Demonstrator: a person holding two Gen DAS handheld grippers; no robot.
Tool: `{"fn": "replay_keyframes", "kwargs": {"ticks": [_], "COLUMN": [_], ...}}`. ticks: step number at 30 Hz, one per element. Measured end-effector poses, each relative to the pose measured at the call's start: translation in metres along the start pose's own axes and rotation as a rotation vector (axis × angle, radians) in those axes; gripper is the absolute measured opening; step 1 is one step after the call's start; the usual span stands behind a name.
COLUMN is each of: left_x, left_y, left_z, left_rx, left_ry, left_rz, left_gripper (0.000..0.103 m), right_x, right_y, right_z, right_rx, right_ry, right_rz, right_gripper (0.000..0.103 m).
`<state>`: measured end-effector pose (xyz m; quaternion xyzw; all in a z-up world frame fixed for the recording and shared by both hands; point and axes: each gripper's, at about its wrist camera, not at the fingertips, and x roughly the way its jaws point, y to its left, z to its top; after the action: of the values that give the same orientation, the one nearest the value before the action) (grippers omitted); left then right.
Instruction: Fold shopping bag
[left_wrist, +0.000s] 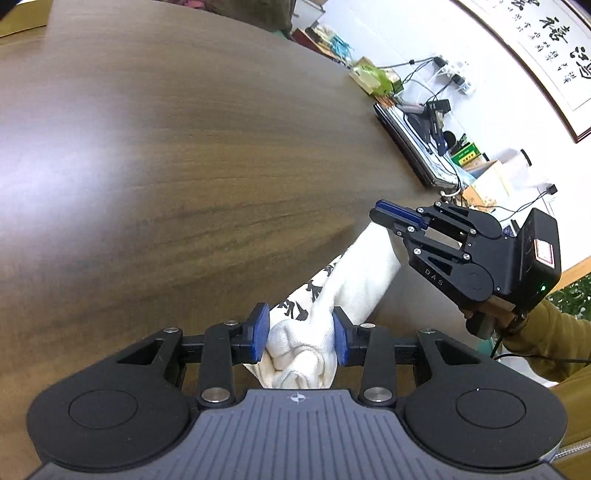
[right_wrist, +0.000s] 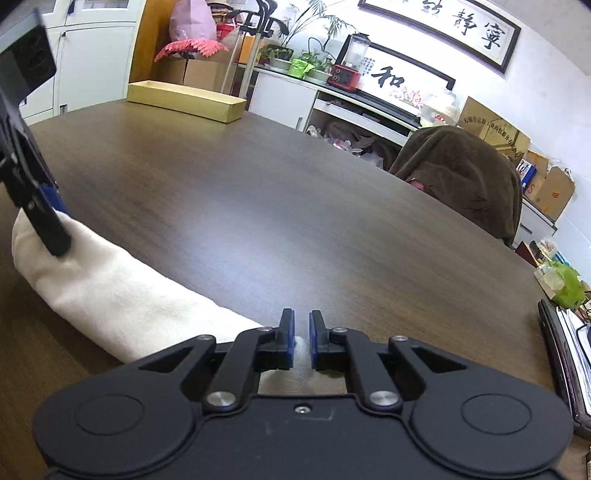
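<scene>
The shopping bag (left_wrist: 354, 280) is white cloth with black print, rolled into a long bundle lying on the dark wooden table (left_wrist: 166, 155). My left gripper (left_wrist: 300, 334) has its blue pads against both sides of the roll's near end, which bulges between them. My right gripper (left_wrist: 382, 213) is shut at the far end, where the cloth rises to its tips. In the right wrist view the bag (right_wrist: 122, 295) runs off to the left, and a thin bit of white fabric sits between the nearly touching pads of the right gripper (right_wrist: 301, 326). The left gripper (right_wrist: 55, 225) rests over the other end.
A closed laptop (left_wrist: 410, 147) with cables and a green tissue pack (left_wrist: 373, 75) sit at the table's far right edge. A flat gold box (right_wrist: 184, 99) lies at the far side. A chair draped in brown cloth (right_wrist: 461, 177) stands behind the table. A person's olive sleeve (left_wrist: 546, 332) holds the right gripper.
</scene>
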<state>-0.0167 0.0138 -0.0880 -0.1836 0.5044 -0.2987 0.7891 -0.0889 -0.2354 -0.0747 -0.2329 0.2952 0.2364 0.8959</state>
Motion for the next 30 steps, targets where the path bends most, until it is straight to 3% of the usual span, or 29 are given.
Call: {"fn": "replay_keyframes", "kwargs": {"ticks": [6, 10, 12, 16, 20, 24, 30], "left_x": [0.003, 0.003, 0.003, -0.001, -0.026, -0.068, -0.100], "left_y": [-0.009, -0.008, -0.007, -0.008, -0.006, 0.015, 0.055], "left_z": [-0.001, -0.002, -0.001, 0.008, 0.024, 0.046, 0.097], "left_rx": [0.051, 0.049, 0.048, 0.061, 0.133, 0.155, 0.363], "left_ry": [0.013, 0.003, 0.001, 0.017, 0.008, -0.044, -0.025], "left_rz": [0.021, 0.015, 0.009, -0.009, -0.003, 0.090, 0.500], "left_gripper": [0.039, 0.039, 0.039, 0.039, 0.038, 0.036, 0.036], "right_x": [-0.028, -0.040, -0.032, -0.031, -0.034, -0.036, -0.035], "right_y": [0.011, 0.025, 0.030, 0.028, 0.028, 0.030, 0.033], "right_z": [0.018, 0.018, 0.007, 0.000, -0.001, -0.003, -0.001], "right_rx": [-0.070, -0.045, -0.021, 0.037, 0.041, 0.041, 0.032], "right_ry": [-0.053, -0.026, 0.019, 0.024, 0.035, 0.039, 0.057], "right_rz": [0.045, 0.199, 0.205, 0.212, 0.220, 0.213, 0.208], "right_gripper": [0.006, 0.006, 0.006, 0.006, 0.006, 0.006, 0.006]}}
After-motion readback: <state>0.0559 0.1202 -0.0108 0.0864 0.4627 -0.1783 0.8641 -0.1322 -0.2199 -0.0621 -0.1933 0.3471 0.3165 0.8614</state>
